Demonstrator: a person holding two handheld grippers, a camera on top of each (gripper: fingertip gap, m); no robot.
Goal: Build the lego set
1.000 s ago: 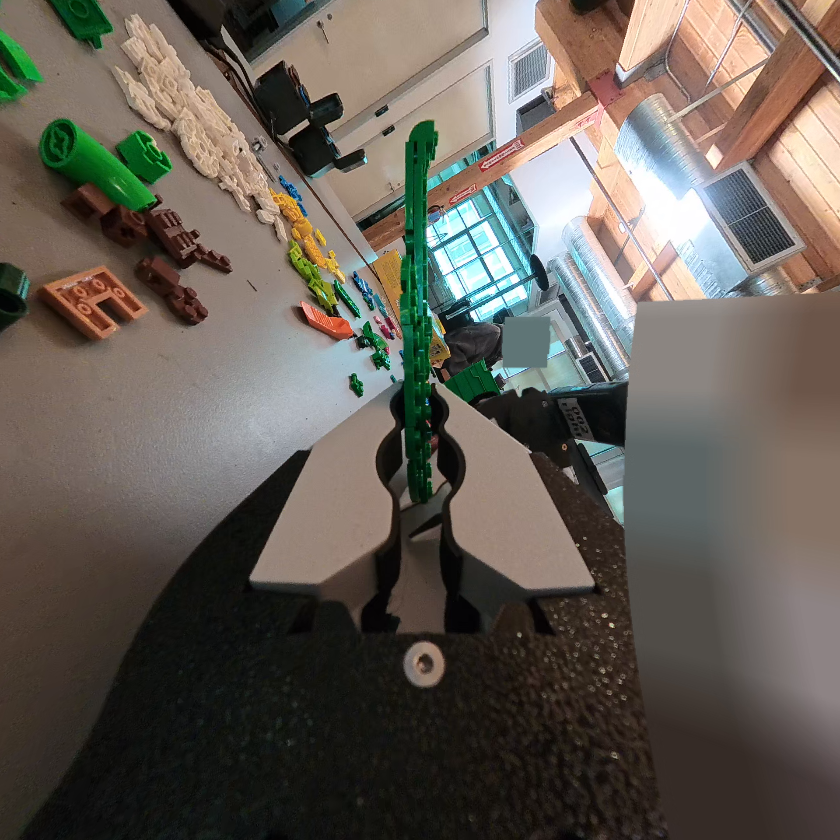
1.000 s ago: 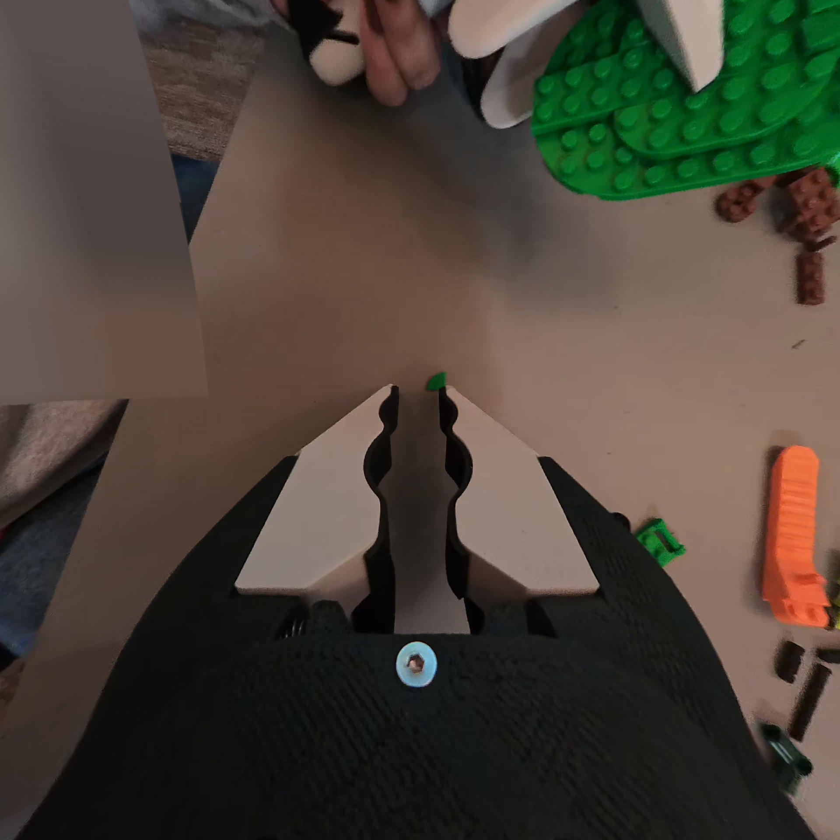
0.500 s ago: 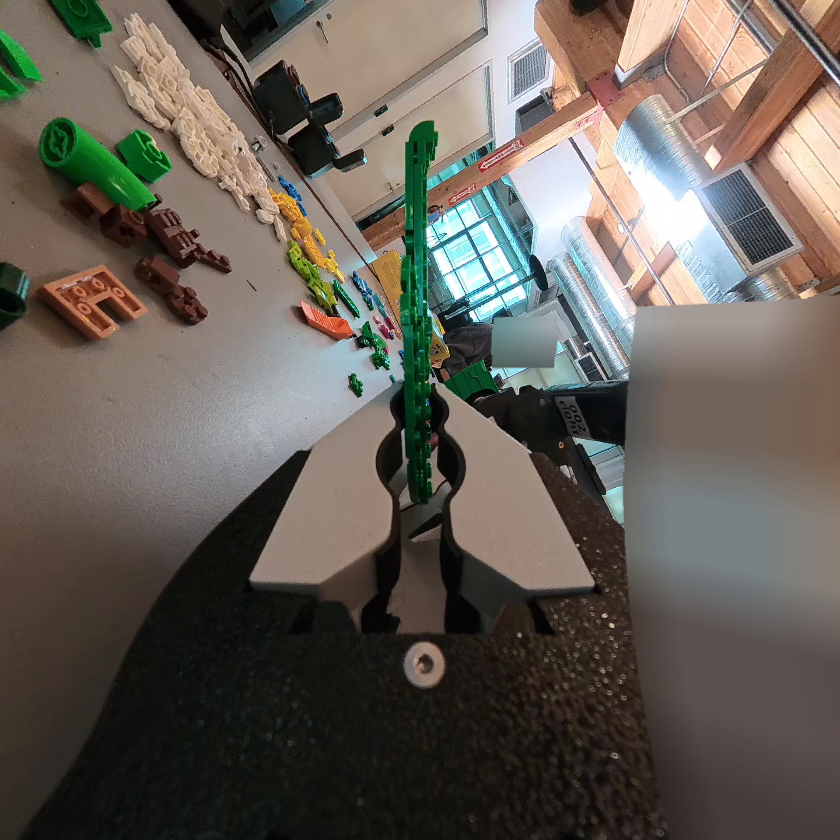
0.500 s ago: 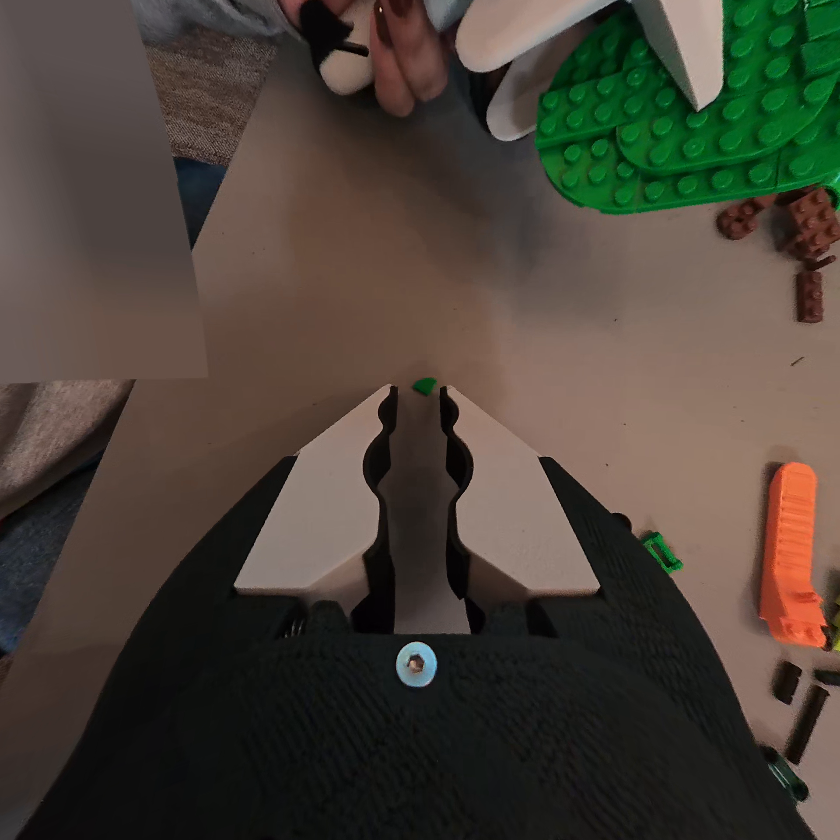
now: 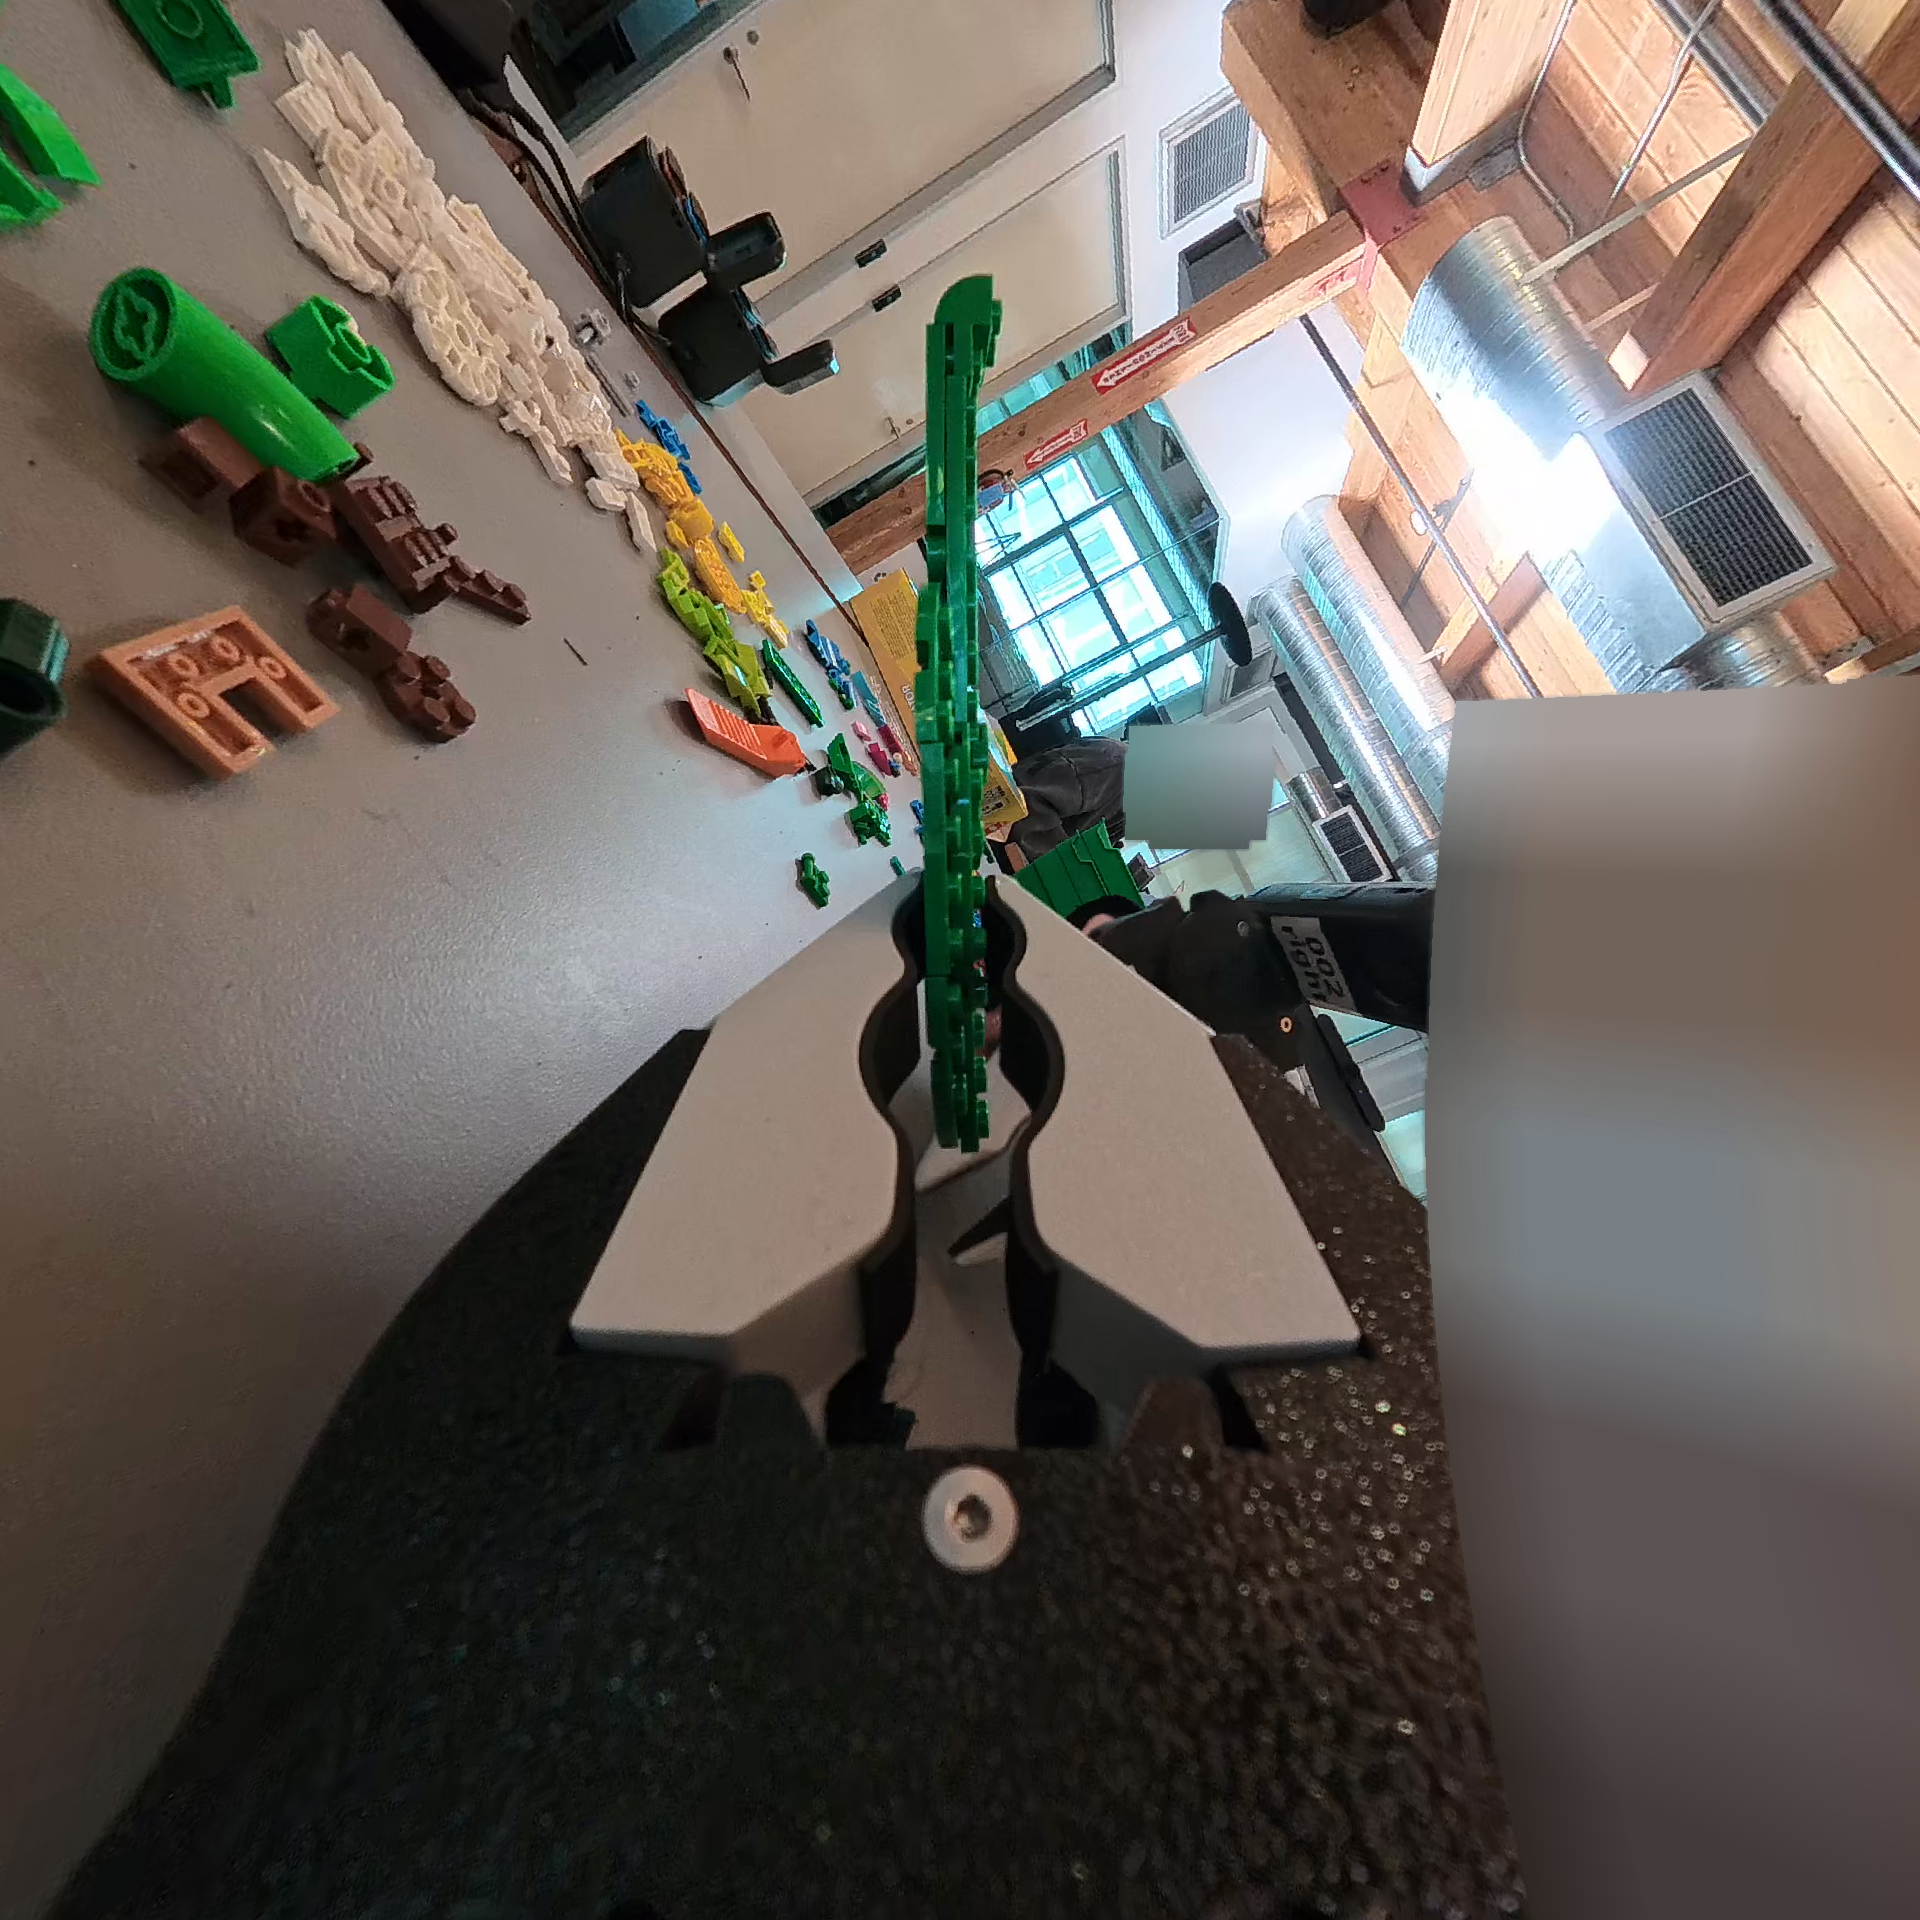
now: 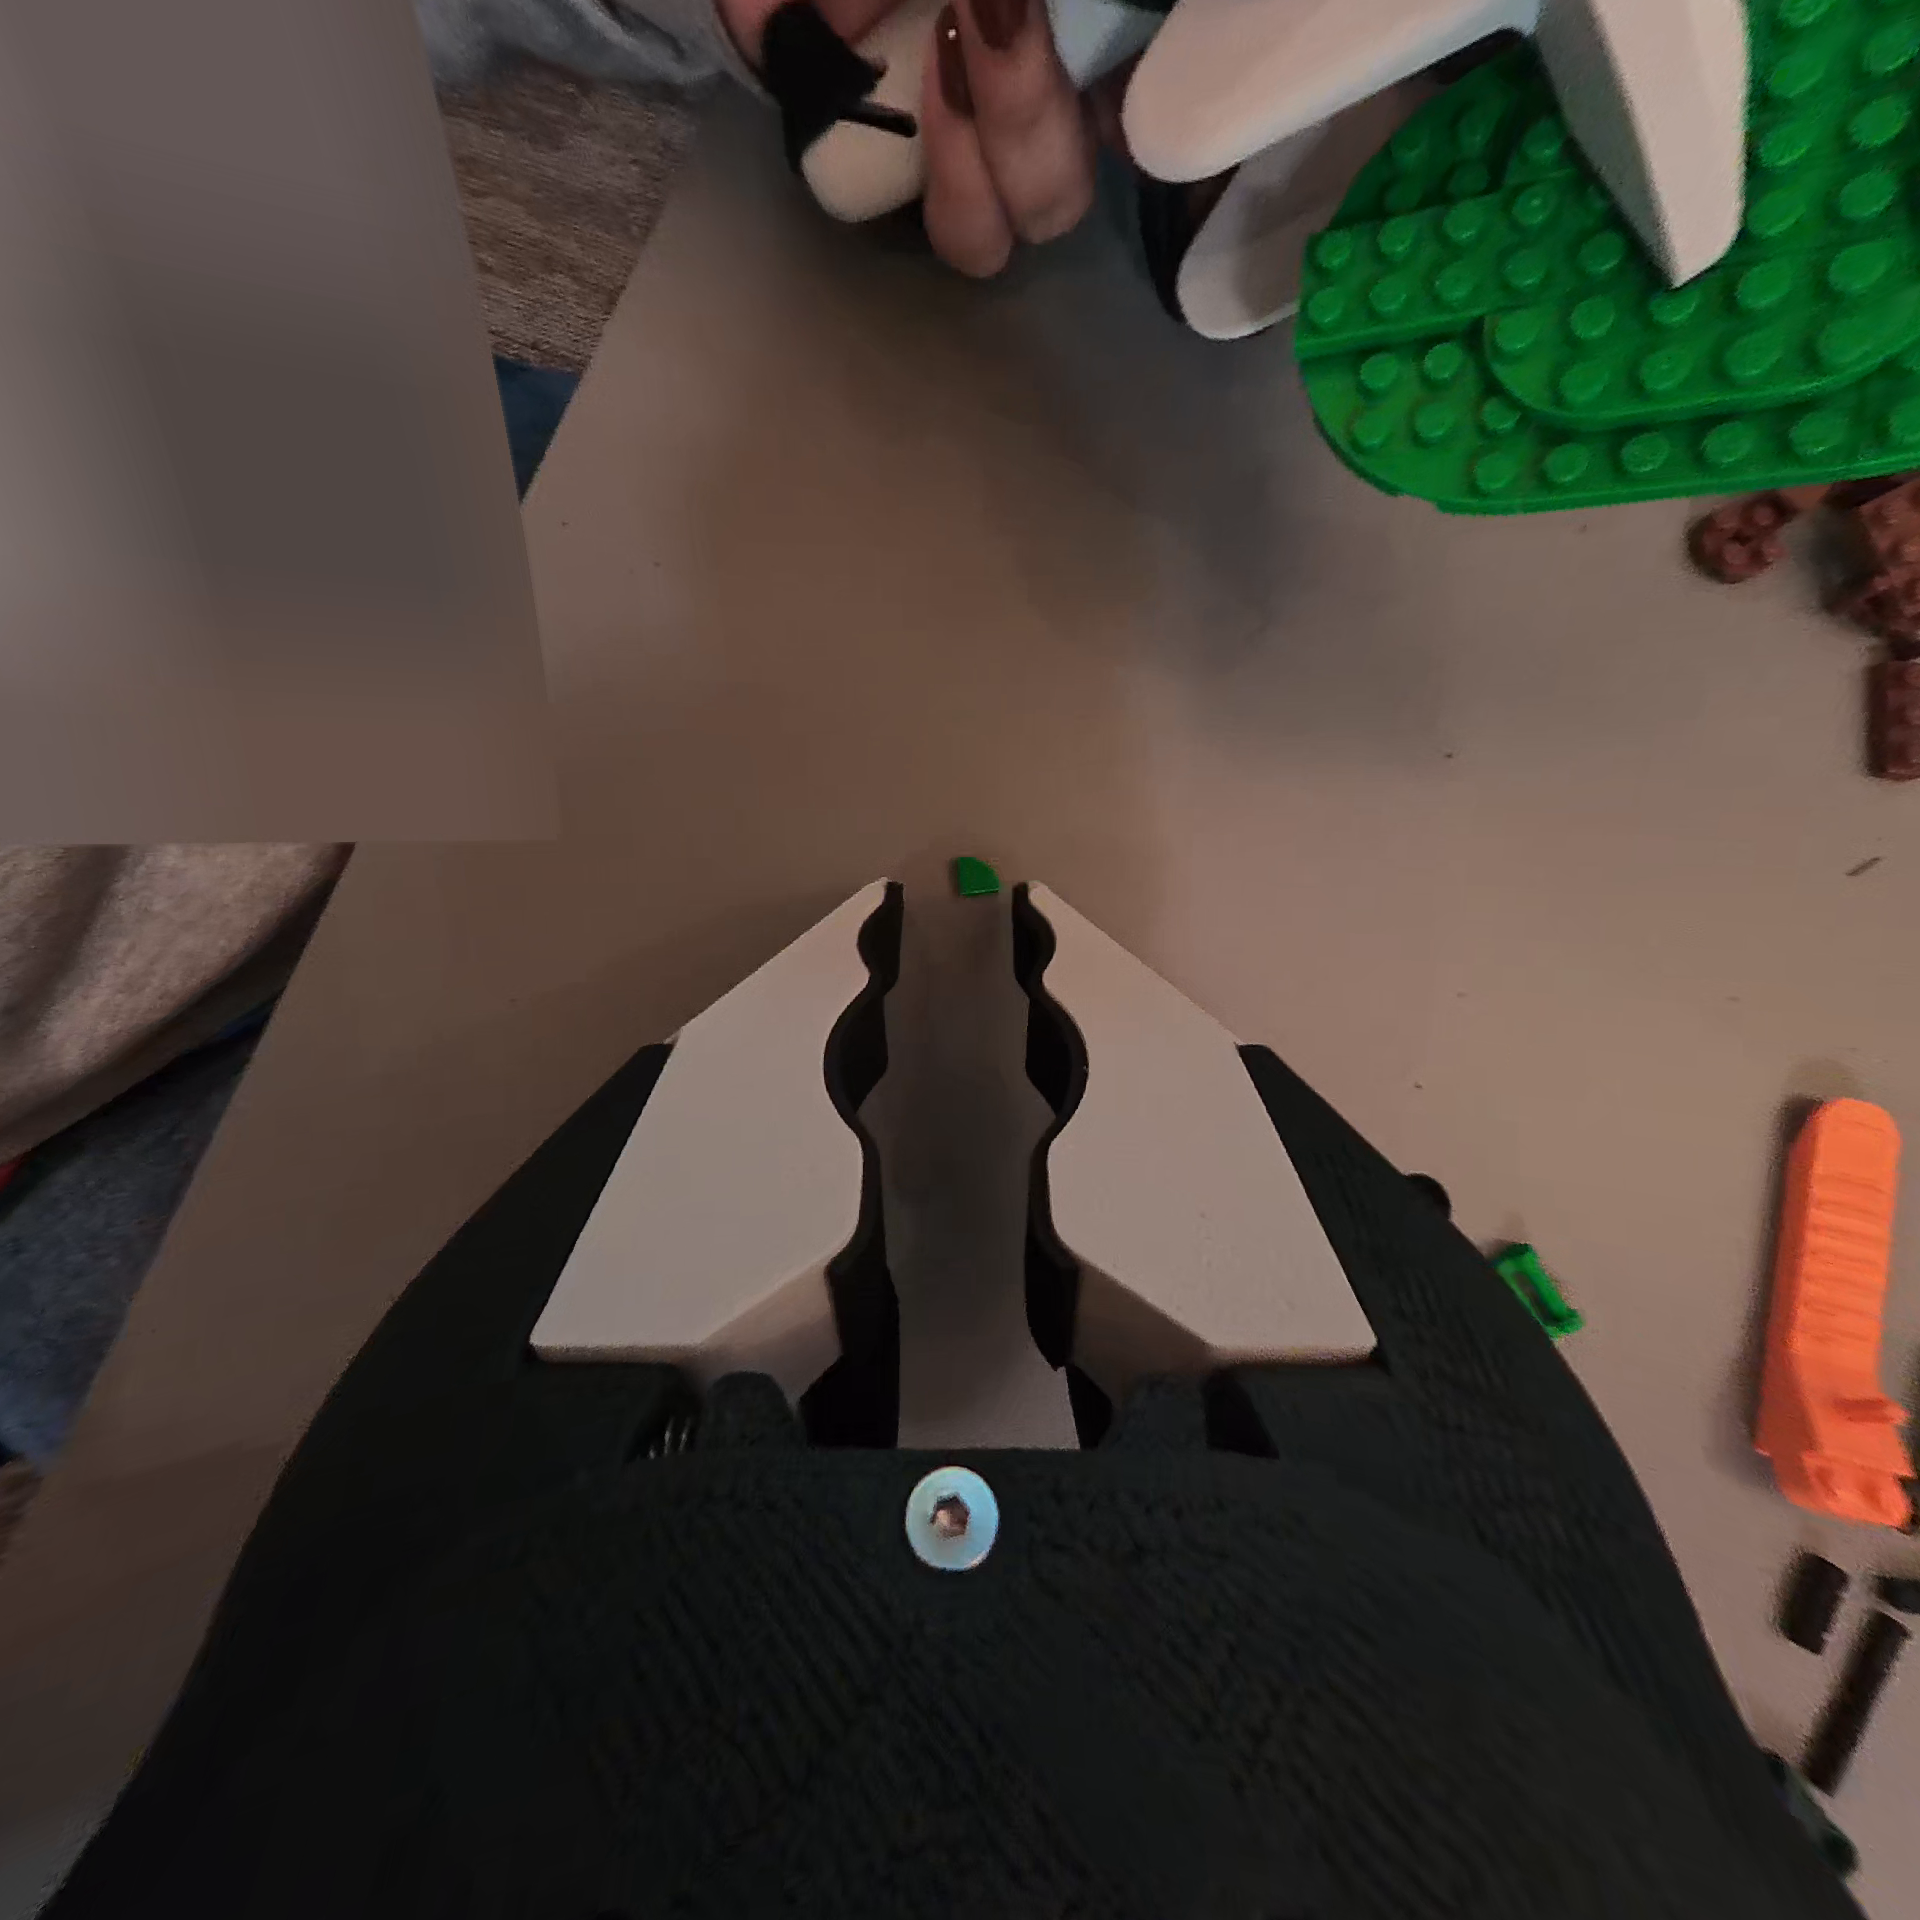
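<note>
While the left gripper [image 5: 956, 904] clamps a stack of green studded plates [image 5: 951, 644] edge-on, both pads pressing its faces, the right gripper [image 6: 956, 894] hangs over the grey table [image 6: 935, 582] with jaws slightly parted and bare. Just beyond its tips, at 12 o'clock, lies a small green quarter-round tile [image 6: 975, 876], touching neither finger. Brown bricks [image 6: 1870, 623] sit at 2 o'clock, an orange brick separator [image 6: 1834, 1309] at 4 o'clock
</note>
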